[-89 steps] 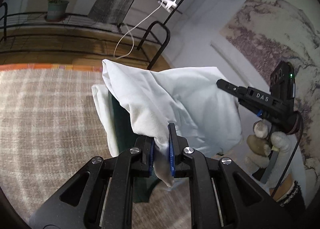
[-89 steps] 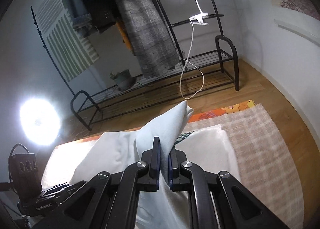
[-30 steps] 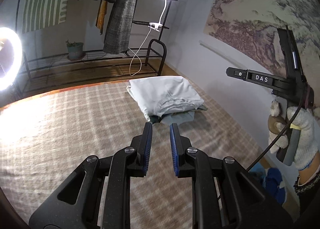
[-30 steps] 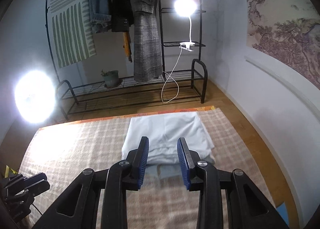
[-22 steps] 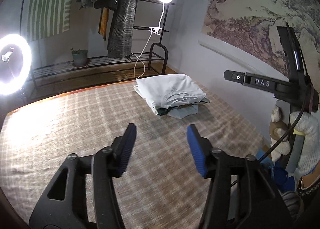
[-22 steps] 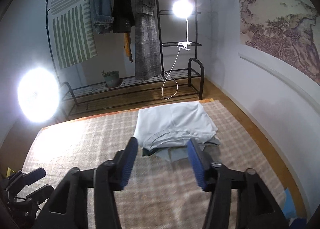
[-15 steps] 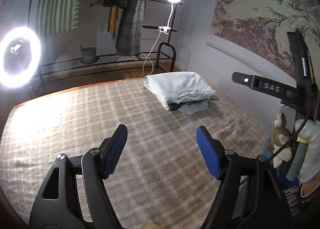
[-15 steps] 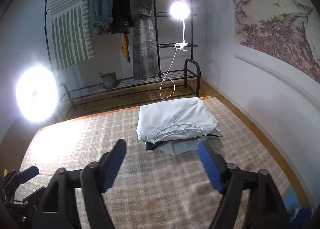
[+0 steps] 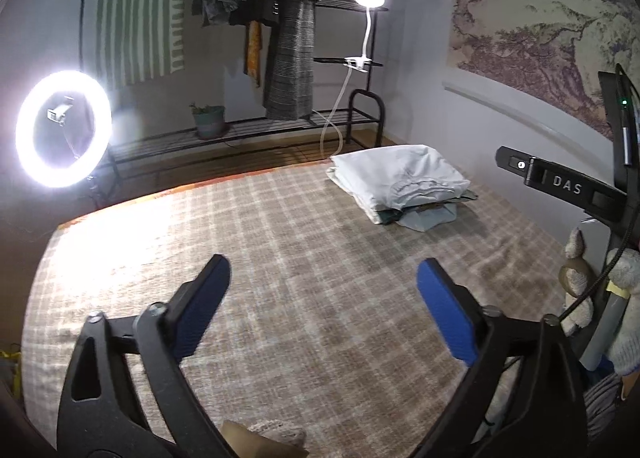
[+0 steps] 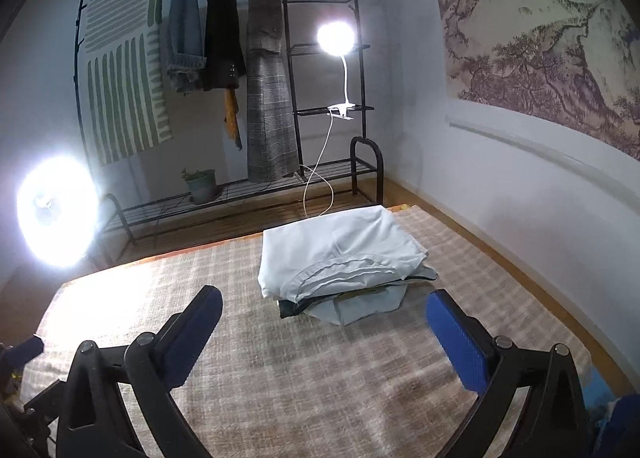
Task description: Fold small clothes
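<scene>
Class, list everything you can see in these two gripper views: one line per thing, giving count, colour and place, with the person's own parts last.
Folded clothes: one stack, white on top, dark and pale blue below, far right of mat.
Mat: one, beige plaid, under the stack.
Rack: one, black, against back wall.
Hanging garments: several, denim, black, grey check, on rack.
Clip lamp: one, white, lit, on rack.
Ring light: one, lit, far left.
Plant pot: one, green, on rack's bottom shelf.
Left gripper: open, empty.
Right gripper: open, empty.
Gloved hand: white, right edge.

Plaid-covered bed [image 10: 320, 370], beige checks. Stack of folded clothes [image 10: 340, 258] lying at far right corner: white piece on top, darker and pale-blue pieces beneath, possibly three.
</scene>
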